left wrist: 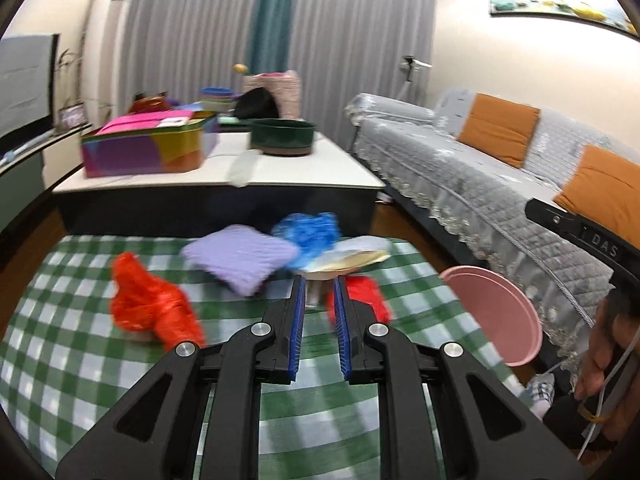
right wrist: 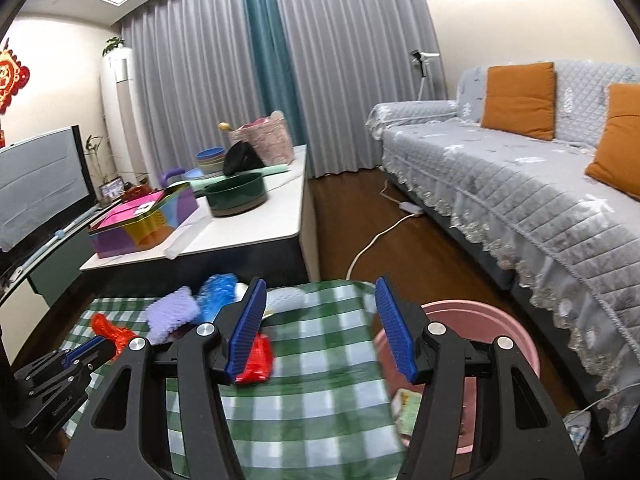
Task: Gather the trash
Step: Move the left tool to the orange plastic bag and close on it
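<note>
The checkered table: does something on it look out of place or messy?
Yes. Crumpled trash lies scattered on the checkered table: two red plastic pieces, a blue plastic bag and a paper plate. A purple cloth lies among them. The pink bin beside the table already holds some paper.

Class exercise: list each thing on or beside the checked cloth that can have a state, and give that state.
left gripper: narrow gap, empty
right gripper: open, empty
pink bin: beside the cloth, some paper inside
red bag: crumpled on cloth
purple cloth: folded
blue bag: crumpled
</note>
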{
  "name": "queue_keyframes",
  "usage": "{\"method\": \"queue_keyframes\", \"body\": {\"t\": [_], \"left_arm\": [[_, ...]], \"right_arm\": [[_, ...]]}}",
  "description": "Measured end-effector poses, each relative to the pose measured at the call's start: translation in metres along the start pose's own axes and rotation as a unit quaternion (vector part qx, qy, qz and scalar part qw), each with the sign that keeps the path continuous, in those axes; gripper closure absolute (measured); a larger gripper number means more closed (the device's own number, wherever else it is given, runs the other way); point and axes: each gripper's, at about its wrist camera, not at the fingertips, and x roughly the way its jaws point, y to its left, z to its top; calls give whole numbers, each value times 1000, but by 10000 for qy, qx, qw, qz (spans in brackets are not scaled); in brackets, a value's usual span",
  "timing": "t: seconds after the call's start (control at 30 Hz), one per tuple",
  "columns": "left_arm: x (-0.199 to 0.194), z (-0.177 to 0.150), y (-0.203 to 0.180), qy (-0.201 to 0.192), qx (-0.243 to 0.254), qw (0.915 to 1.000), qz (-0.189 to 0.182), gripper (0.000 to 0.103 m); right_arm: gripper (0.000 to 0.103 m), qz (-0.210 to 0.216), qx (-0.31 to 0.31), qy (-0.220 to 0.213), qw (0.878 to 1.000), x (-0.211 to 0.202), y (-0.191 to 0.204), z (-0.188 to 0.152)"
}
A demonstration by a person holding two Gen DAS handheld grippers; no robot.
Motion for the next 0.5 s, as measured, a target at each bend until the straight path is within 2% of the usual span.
{"method": "queue_keyframes", "body": {"t": [0.27, 0.33, 0.37, 0.4, 0.47, 0.5], "left_arm": [[13, -7, 43, 86, -259, 9976, 629, 86], [20, -10, 50, 147, -349, 9958, 832, 70], [23, -13, 55, 168, -406, 9944, 962, 59], [26, -15, 60, 191, -464, 9930, 1072, 55], [32, -20, 68, 255, -540, 9910, 1200, 54], [35, -22, 72, 300, -578, 9898, 1267, 50]], "right_arm": [[46, 219, -4, 379, 9990, 41, 29, -19], [45, 266, 7, 499, 9984, 53, 34, -24], [40, 288, 9, 566, 9980, 59, 37, -27], [35, 297, 11, 609, 9977, 64, 39, -30], [19, 327, 30, 706, 9970, 75, 45, -35], [17, 354, 39, 782, 9963, 82, 48, -39]]}}
